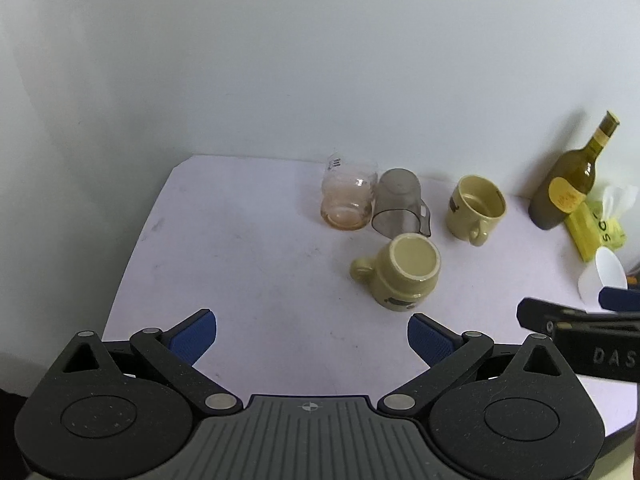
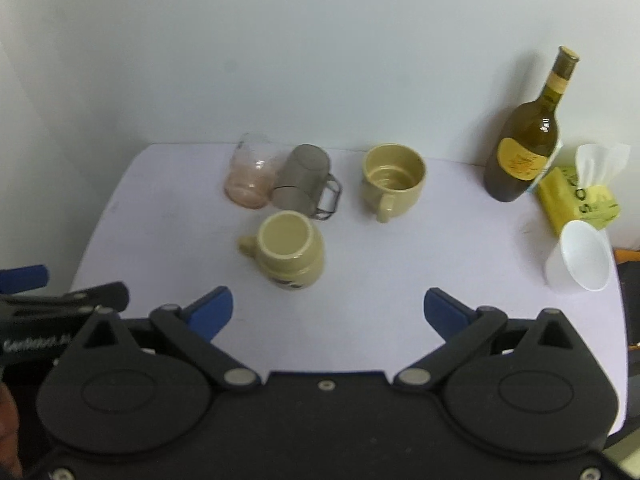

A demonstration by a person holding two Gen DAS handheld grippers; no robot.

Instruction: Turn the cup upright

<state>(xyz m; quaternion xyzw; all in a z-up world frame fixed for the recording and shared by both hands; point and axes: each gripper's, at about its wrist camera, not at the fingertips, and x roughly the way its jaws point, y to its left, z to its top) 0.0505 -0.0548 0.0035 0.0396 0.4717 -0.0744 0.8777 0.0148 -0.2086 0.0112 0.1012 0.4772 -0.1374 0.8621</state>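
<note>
Several cups stand on a white table point(image 1: 248, 280). A cream mug point(image 1: 400, 276) stands upside down, base up, handle to the left; it also shows in the right wrist view point(image 2: 290, 254). A smoky grey cup point(image 1: 398, 204) point(image 2: 304, 182) is upside down behind it. A clear pinkish glass point(image 1: 348, 196) point(image 2: 250, 176) is beside that. A second cream mug point(image 1: 476, 208) point(image 2: 394, 178) stands upright. My left gripper point(image 1: 312, 338) is open and empty, just short of the inverted mug. My right gripper point(image 2: 328, 314) is open and empty, near the table's front.
A dark wine bottle point(image 2: 524, 136) point(image 1: 568, 180) stands at the back right by the wall. A yellow tissue pack point(image 2: 576, 196) and a white plastic cup point(image 2: 580, 256) are at the right edge. The right gripper's side shows in the left wrist view point(image 1: 580, 328).
</note>
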